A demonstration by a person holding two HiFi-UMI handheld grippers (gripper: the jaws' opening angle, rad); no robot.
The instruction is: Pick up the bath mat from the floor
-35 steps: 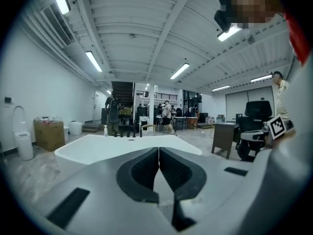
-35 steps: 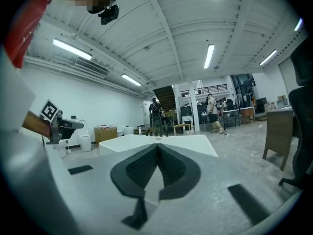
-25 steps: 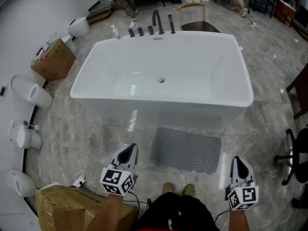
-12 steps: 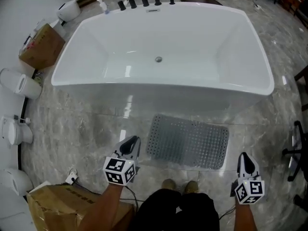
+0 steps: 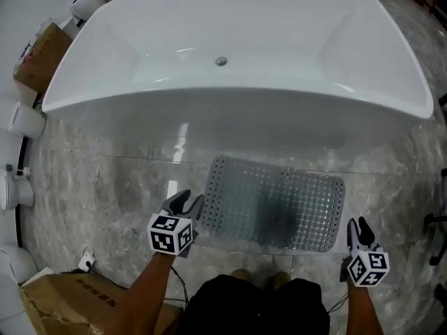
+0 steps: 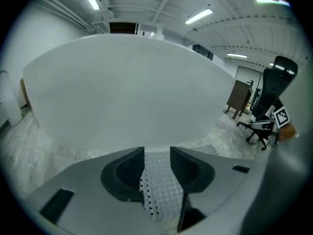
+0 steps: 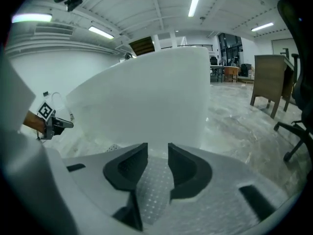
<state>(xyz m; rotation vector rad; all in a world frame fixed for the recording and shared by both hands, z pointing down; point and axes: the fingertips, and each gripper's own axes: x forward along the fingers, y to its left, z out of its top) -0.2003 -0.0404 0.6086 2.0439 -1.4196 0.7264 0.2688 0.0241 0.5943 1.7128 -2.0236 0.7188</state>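
Observation:
The grey perforated bath mat (image 5: 276,204) lies flat on the marble floor in front of the white bathtub (image 5: 230,40). My left gripper (image 5: 187,202) hovers at the mat's near left corner, its jaws opening with a gap between them. Through that gap the left gripper view shows the mat's edge (image 6: 159,180) lying below, untouched by the pads. At the mat's near right corner my right gripper (image 5: 357,227) is also opening. The mat (image 7: 154,185) fills the space under its parted jaws in the right gripper view, with nothing gripped.
The tub wall (image 6: 127,92) rises just beyond the mat. A cardboard box (image 5: 56,306) sits at the near left, and white toilets (image 5: 14,190) line the left wall. An office chair (image 6: 266,106) and a wooden cabinet (image 7: 271,89) stand to the right.
The head camera has dipped lower and closer to the tub. Both grippers have moved forward to the mat's near corners, and their jaws have parted.

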